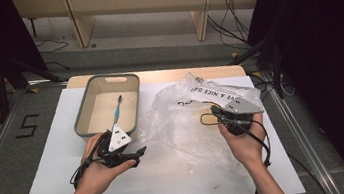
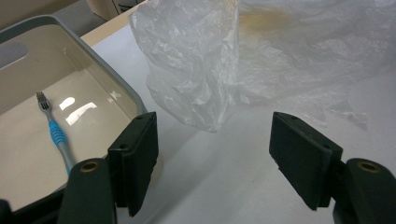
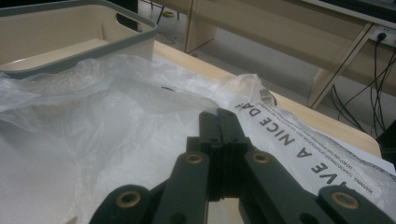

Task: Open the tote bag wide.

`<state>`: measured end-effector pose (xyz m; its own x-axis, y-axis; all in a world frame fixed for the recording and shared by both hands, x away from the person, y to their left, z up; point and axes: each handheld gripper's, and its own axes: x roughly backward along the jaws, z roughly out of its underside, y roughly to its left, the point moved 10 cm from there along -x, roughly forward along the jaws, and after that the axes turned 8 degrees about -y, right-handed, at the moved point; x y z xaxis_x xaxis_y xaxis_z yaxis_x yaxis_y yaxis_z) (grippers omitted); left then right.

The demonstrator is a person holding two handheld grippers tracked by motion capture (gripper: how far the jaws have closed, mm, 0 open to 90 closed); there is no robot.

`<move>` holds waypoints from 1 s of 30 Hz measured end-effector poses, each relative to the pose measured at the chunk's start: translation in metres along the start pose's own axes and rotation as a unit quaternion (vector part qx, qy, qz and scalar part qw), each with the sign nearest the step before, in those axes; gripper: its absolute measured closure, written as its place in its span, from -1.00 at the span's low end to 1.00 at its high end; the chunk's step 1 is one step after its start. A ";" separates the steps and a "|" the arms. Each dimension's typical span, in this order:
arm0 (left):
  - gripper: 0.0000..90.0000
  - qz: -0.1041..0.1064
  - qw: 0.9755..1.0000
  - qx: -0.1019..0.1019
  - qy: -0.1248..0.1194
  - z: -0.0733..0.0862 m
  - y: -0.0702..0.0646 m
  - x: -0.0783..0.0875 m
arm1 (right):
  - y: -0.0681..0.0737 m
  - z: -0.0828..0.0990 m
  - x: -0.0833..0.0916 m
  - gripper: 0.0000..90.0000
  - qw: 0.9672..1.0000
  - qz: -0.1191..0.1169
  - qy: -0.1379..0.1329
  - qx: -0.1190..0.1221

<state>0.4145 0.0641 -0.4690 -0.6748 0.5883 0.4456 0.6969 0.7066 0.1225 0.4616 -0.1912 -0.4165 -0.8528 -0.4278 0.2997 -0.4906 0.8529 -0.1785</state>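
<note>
Sitting in the grey bin (image 1: pixel 82 116): one blue toothbrush (image 1: pixel 117 111). Left gripper (image 2: pixel 212 158) is released, empty, just beside the bin. Right gripper (image 3: pixel 218 122) is clenched on the clear plastic bag (image 1: pixel 188 120), crumpled right of the bin.

crinkled clear plastic bag (image 1: pixel 188 120) (glossy), matt tongs (image 2: pixel 212 161).

Grey-rimmed cream plastic bin (image 1: pixel 133 104). Blue-handled toothbrush (image 1: pixel 117 113), dark bristles, ribbed blue grip. Translucent white crinkled plastic bag (image 1: pixel 188 120), black block lettering at its 1 o'clock edge. White tabletop (image 1: pixel 57 162).
</note>
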 end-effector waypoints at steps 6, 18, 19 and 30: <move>-0.28 -0.008 1.000 0.004 0.001 -0.002 0.007 0.002 | 0.000 0.001 0.000 1.00 1.000 0.000 0.001 0.001; -0.29 -0.033 0.999 0.019 -0.001 -0.010 0.027 0.008 | 0.001 0.001 -0.001 1.00 1.000 -0.001 0.003 0.001; -0.30 -0.035 0.999 0.020 -0.002 -0.011 0.029 0.008 | 0.001 0.002 -0.001 1.00 1.000 -0.001 0.003 0.001; -0.32 -0.039 0.999 0.029 0.006 -0.011 0.039 0.008 | 0.000 0.002 0.000 1.00 1.000 0.001 0.004 0.000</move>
<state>0.4391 0.0922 -0.4512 -0.7237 0.5253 0.4476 0.6260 0.7727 0.1054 0.4614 -0.1917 -0.4186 -0.8527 -0.4233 0.3060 -0.4882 0.8543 -0.1785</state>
